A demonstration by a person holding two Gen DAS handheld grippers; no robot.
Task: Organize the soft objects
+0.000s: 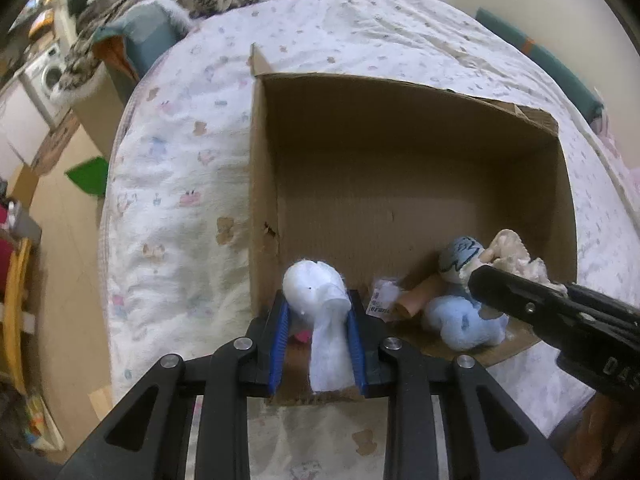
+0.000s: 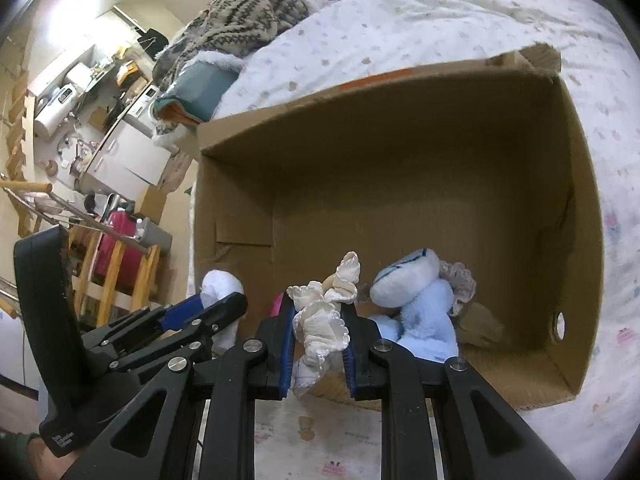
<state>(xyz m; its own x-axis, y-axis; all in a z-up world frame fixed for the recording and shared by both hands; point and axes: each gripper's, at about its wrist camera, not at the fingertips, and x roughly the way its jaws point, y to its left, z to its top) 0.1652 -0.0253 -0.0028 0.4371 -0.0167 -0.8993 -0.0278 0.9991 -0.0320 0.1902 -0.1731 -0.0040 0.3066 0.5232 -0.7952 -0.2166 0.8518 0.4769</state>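
The blue-padded fingers (image 1: 282, 322) of the left gripper (image 1: 318, 316) are clamped on a white soft plush piece (image 1: 316, 292), whose rounded head stands clear above the pads. The blue-padded fingers (image 2: 287, 334) of the right gripper (image 2: 318, 334) are clamped on a cream frilled soft fabric item (image 2: 320, 320). Both loads are carried; neither is released.

Landmark: the open brown cardboard box (image 1: 400, 140), standing on the white printed bedsheet (image 1: 180, 168).

Progress, as judged from the views:
- Partly done. At least one item already lies in the box.
- The two gripped items are at the box's near edge, the white piece by the near left corner, the cream item further right along the near wall. Both are not yet deposited.
- Remaining: lower each item to the box floor and release it. No further loose soft objects show on the sheet around the box.

Box contents:
- A light blue plush toy with a blue-marked head (image 1: 464, 312) lies against the near wall, toward the right corner.
- A white tag (image 1: 382, 298) and a tan piece (image 1: 420, 296) lie just beside it; their nature cannot be determined.
- The far half of the box floor is bare.
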